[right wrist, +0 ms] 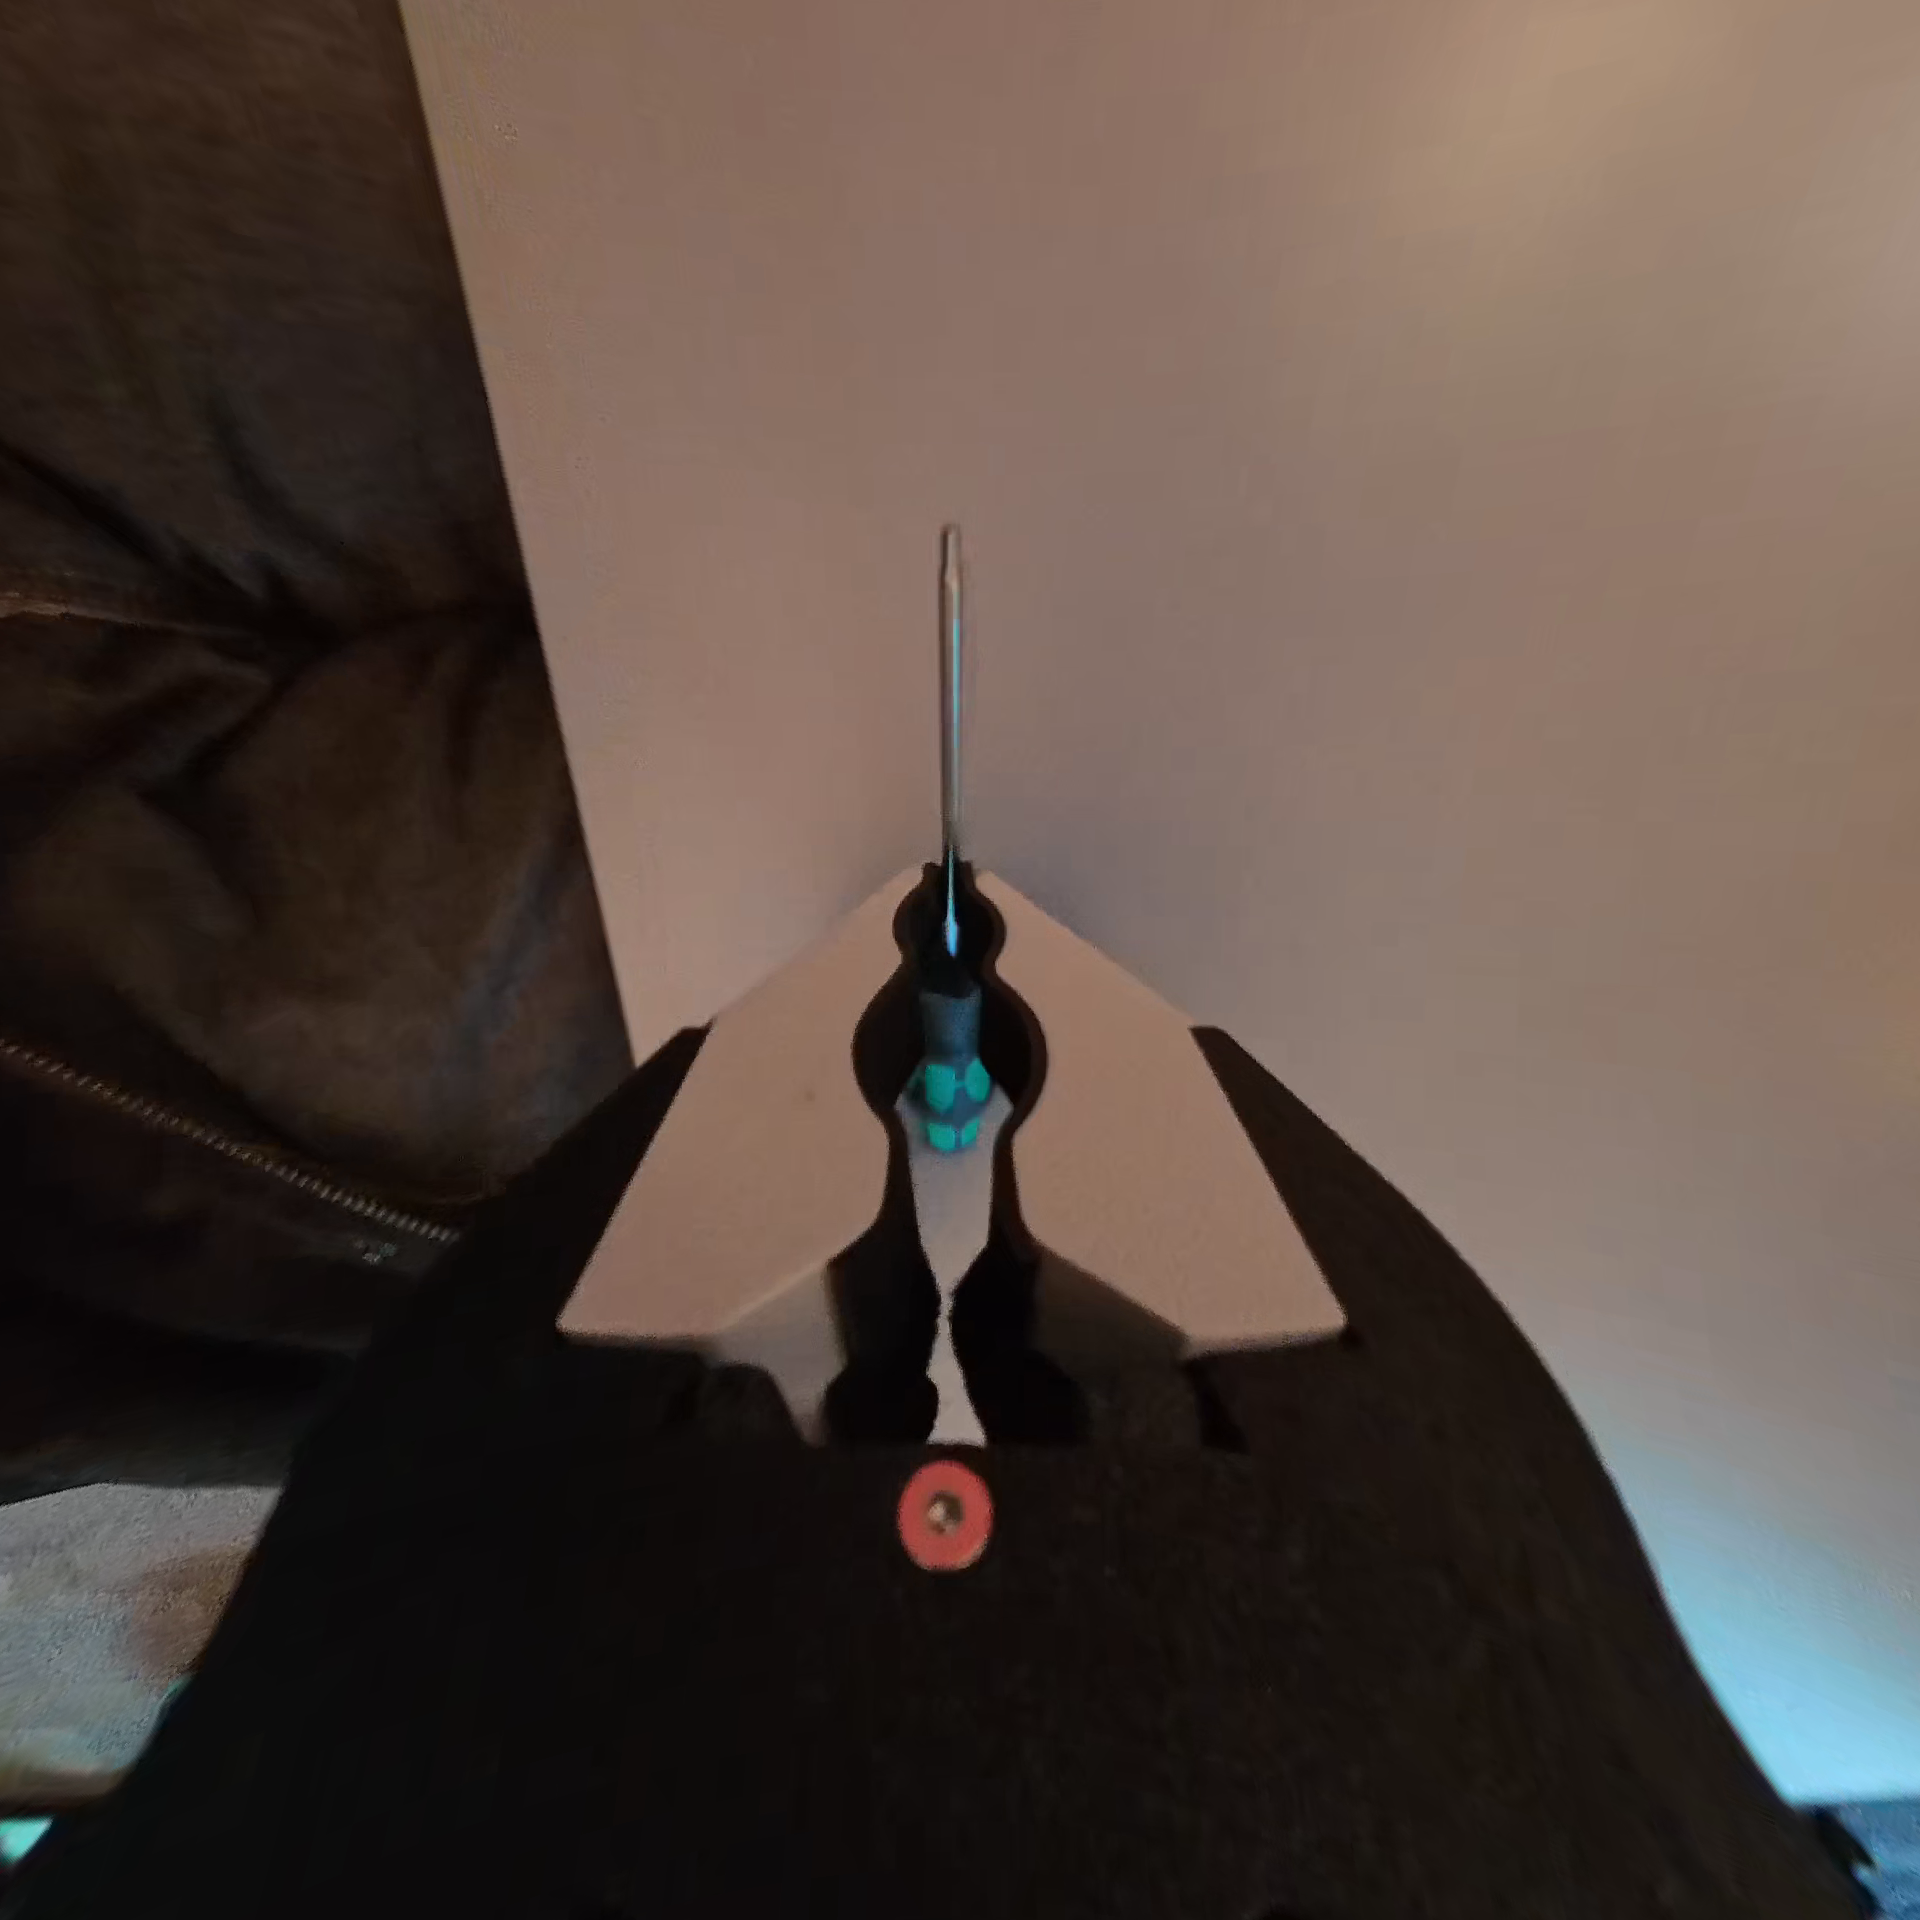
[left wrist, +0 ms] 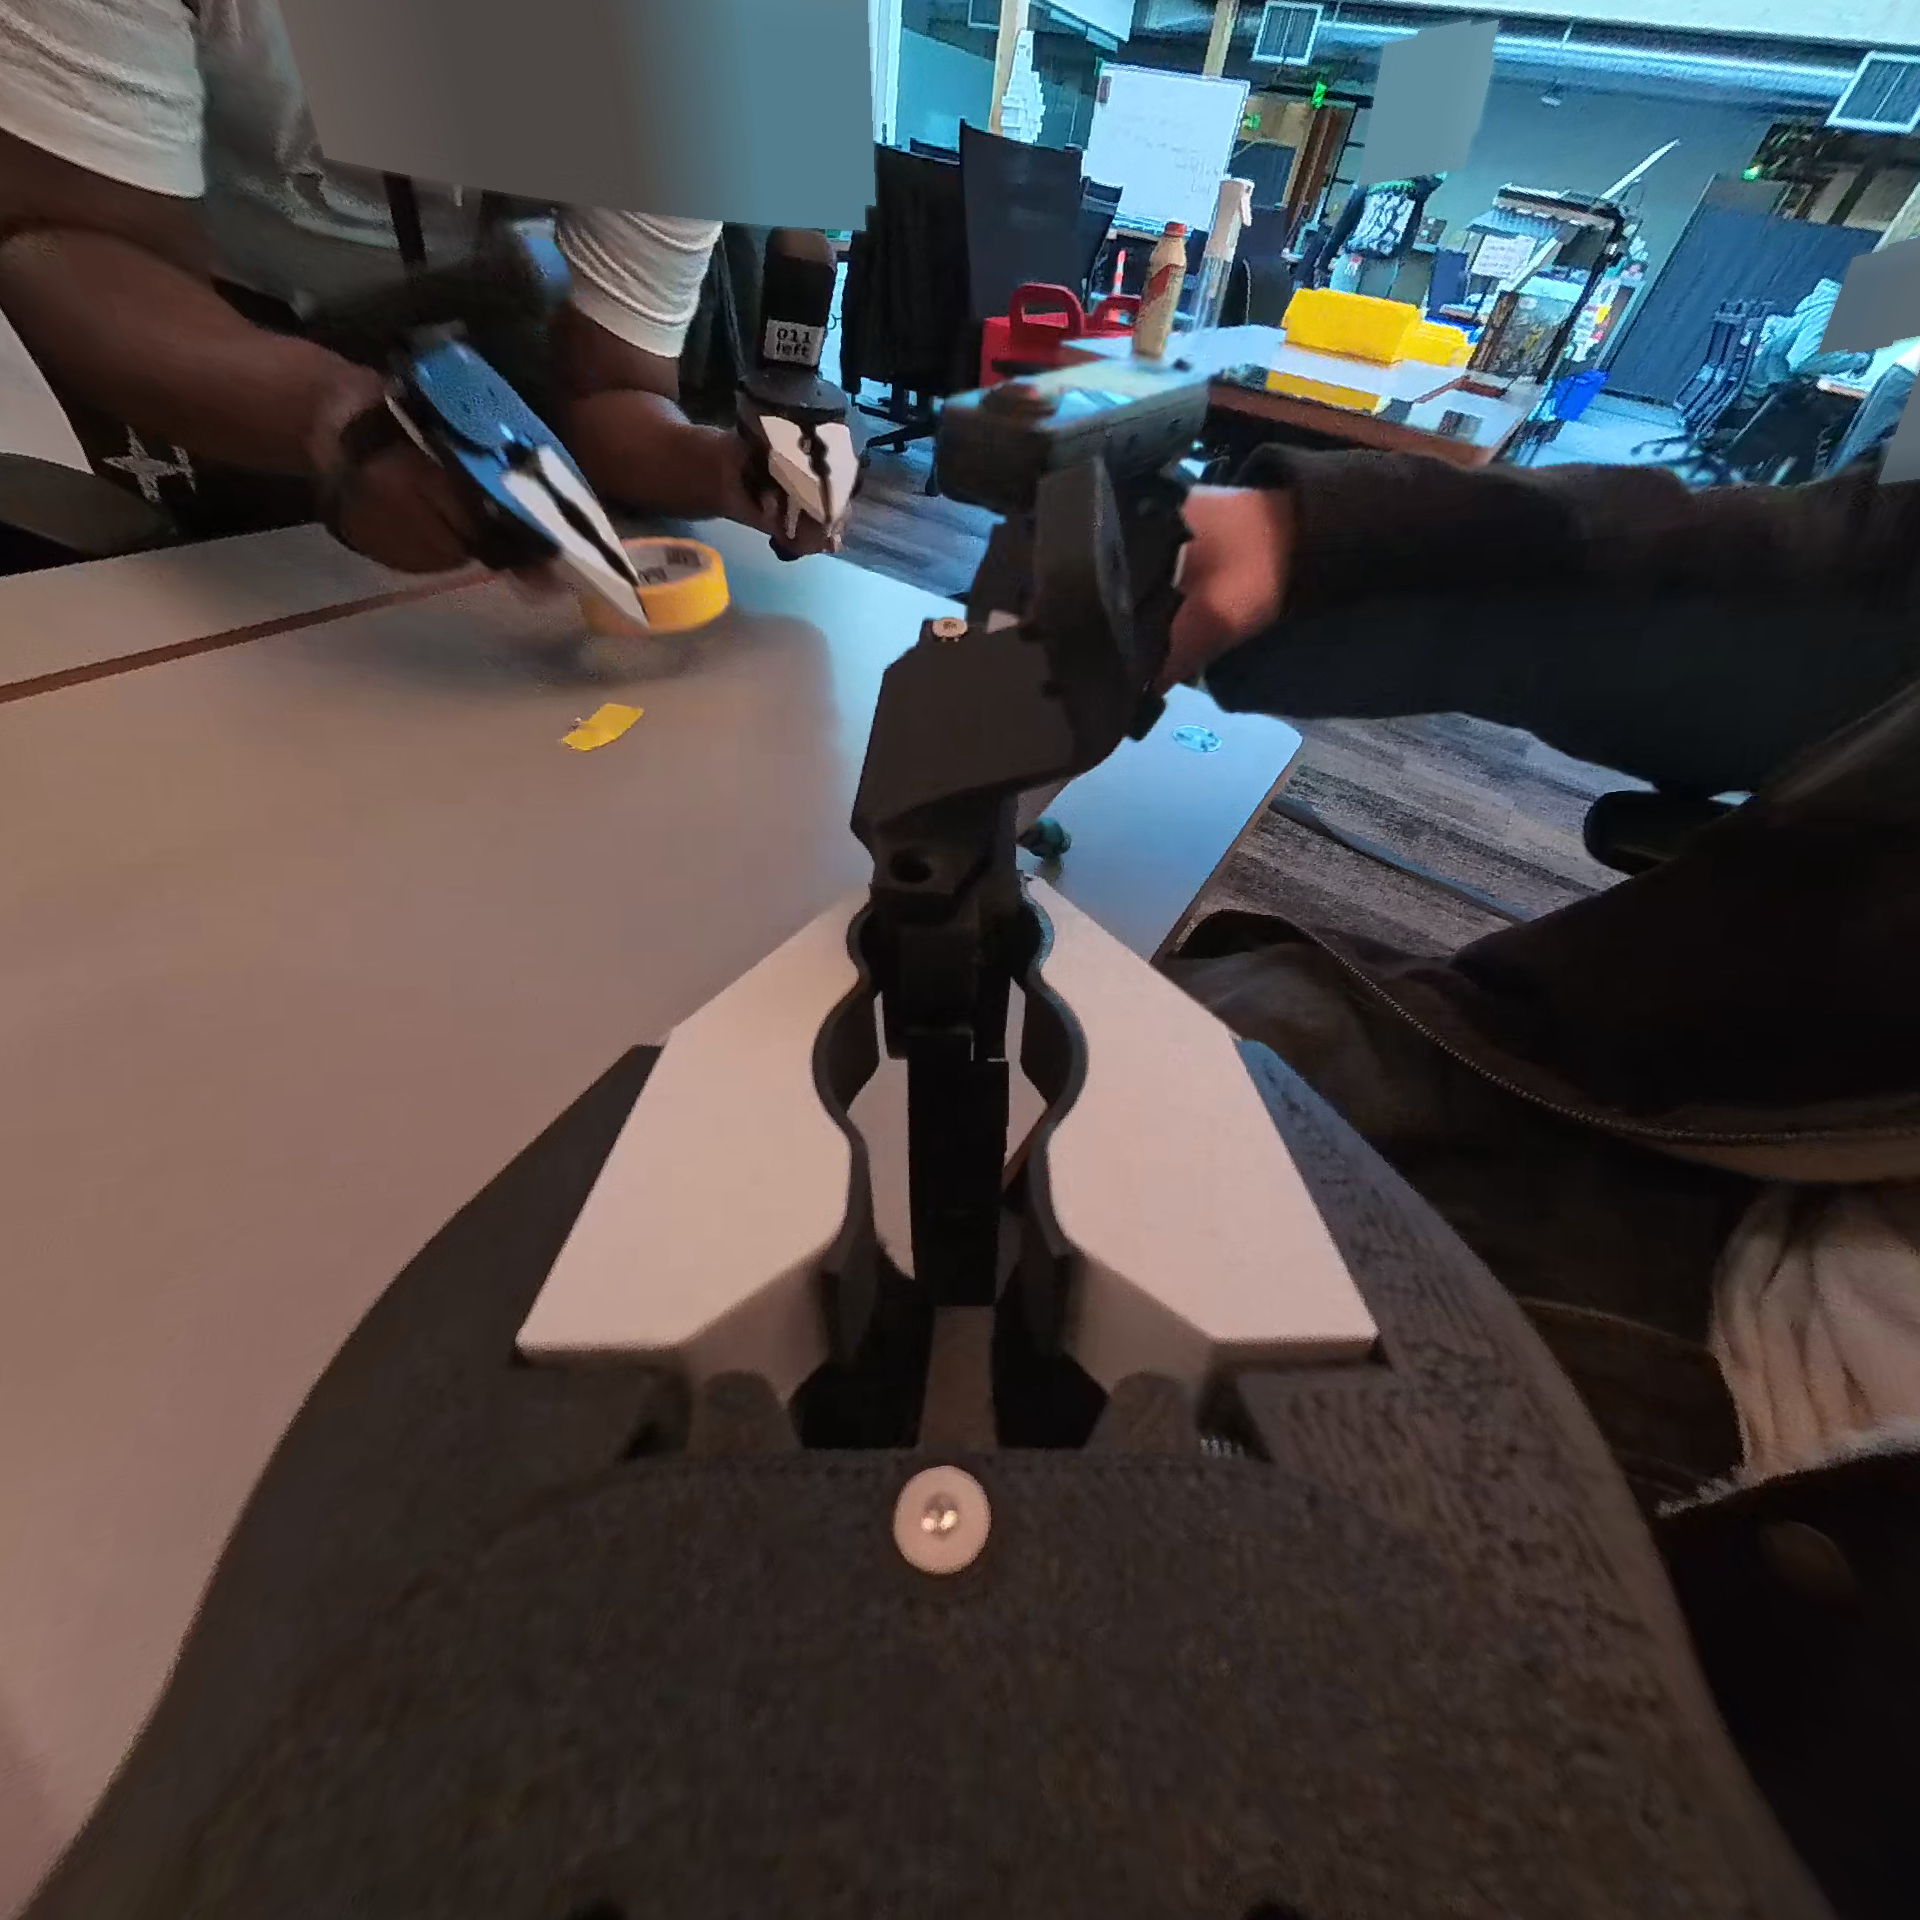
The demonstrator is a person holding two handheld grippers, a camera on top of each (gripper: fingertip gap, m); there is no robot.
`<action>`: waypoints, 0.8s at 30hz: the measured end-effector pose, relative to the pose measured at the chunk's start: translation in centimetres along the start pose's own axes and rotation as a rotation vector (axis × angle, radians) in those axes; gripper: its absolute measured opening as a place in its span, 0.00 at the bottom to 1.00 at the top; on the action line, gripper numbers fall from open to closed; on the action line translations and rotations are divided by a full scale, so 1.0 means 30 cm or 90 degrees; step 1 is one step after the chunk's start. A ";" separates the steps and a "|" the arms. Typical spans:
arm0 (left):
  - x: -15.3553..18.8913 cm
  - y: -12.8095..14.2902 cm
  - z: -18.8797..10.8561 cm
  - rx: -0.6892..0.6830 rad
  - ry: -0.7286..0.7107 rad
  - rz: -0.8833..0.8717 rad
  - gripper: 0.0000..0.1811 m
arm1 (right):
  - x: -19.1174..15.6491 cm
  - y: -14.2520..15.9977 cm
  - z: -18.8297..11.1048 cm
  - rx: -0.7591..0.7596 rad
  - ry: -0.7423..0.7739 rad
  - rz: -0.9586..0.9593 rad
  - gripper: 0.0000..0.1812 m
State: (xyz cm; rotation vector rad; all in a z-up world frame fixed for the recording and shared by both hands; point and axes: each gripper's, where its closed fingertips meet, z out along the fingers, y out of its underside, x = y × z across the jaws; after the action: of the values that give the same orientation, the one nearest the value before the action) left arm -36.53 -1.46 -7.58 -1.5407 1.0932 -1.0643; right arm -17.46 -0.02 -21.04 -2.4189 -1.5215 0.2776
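Right wrist view: right gripper (right wrist: 948,914) jaws clamp a screwdriver (right wrist: 950,1049); left gripper (left wrist: 948,935) jaws grip a black part (left wrist: 951,1143).

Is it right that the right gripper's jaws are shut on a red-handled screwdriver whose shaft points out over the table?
Not quite. The right wrist view shows the right gripper shut on a screwdriver with a black and teal-green handle, not a red one. Its thin metal shaft does point forward over the pale table.
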 end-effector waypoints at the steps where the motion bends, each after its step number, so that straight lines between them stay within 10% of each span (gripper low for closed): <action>1: -0.001 0.003 0.002 -0.003 -0.001 0.001 0.12 | 0.006 -0.005 0.030 -0.002 -0.011 -0.006 0.01; 7: -0.019 0.028 0.018 -0.023 -0.012 0.006 0.12 | 0.027 -0.016 0.125 0.063 -0.035 -0.007 0.00; 14: -0.057 0.059 0.051 -0.046 -0.029 0.018 0.12 | 0.051 -0.006 -0.013 0.384 0.026 0.030 0.31; 24: -0.068 0.083 0.109 -0.056 -0.005 -0.009 0.12 | 0.017 0.126 0.082 0.326 0.070 0.066 0.27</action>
State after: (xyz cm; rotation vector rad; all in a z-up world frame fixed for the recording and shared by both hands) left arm -34.24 0.76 -10.88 -1.6231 1.1386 -1.0297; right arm -14.75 -0.82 -24.60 -2.0660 -1.1106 0.4816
